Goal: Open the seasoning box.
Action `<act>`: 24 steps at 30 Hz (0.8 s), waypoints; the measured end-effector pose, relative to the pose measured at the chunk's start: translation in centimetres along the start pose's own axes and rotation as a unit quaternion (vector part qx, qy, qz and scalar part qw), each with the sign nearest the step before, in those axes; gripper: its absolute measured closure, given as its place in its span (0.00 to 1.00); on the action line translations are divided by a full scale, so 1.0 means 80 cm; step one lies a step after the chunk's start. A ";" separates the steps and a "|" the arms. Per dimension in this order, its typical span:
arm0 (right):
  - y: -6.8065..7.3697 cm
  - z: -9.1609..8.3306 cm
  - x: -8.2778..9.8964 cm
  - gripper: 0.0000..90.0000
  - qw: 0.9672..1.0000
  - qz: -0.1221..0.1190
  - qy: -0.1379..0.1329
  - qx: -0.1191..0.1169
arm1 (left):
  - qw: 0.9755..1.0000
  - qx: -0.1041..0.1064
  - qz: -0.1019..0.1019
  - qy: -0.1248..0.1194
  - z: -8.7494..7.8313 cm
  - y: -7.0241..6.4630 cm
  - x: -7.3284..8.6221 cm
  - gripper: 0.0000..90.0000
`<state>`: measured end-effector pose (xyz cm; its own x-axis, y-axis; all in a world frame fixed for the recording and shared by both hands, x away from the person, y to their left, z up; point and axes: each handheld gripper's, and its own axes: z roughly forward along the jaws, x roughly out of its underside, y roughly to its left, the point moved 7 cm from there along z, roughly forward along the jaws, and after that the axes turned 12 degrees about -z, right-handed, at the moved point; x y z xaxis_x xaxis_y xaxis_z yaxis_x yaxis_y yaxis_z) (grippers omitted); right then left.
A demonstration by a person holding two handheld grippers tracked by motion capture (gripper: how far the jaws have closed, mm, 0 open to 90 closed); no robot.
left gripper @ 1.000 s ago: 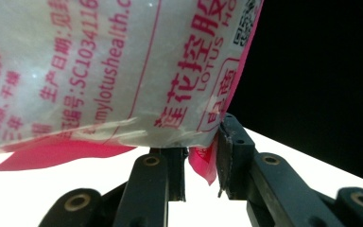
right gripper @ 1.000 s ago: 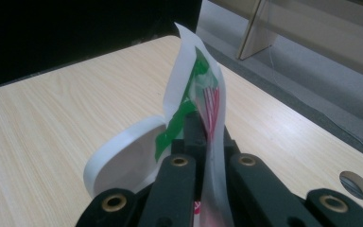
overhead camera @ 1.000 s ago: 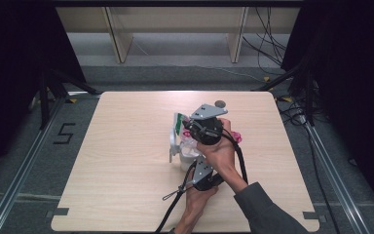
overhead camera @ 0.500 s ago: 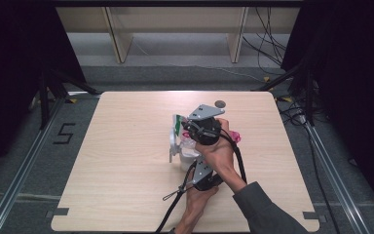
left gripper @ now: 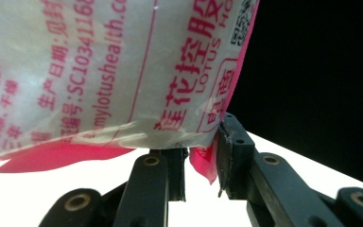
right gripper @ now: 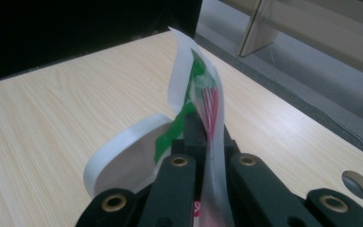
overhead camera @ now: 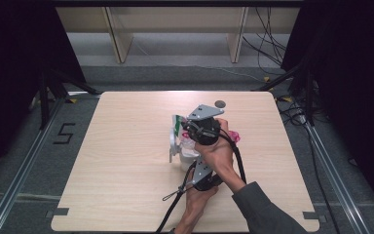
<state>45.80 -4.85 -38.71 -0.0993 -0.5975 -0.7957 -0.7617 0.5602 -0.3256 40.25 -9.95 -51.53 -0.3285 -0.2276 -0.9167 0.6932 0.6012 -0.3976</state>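
Bag [left gripper: 104, 71]: one, thin glossy plastic, white with pink print and a green patch, held above mid-table [overhead camera: 126, 195] between two grippers. Left gripper [left gripper: 201, 163]: jaws clamped on pink bottom corner of bag. Right gripper [right gripper: 203, 137]: jaws pressed together on upper edge of bag. Bowl [right gripper: 123, 161]: one, white, round, just beside right gripper. Table: one, pale wood grain, rounded corners, round hole [overhead camera: 219, 104] near far edge.
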 end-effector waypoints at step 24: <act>0.004 -0.001 0.001 1.00 1.000 0.017 0.002 -0.007 | 0.999 0.035 -0.034 0.007 0.003 -0.011 0.002 0.83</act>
<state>45.50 -4.77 -38.84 -0.1271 -0.5809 -0.8040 -0.7674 0.5711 -0.2913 39.70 -10.69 -51.36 -0.3855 -0.2555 -0.8866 0.7117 0.5292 -0.4620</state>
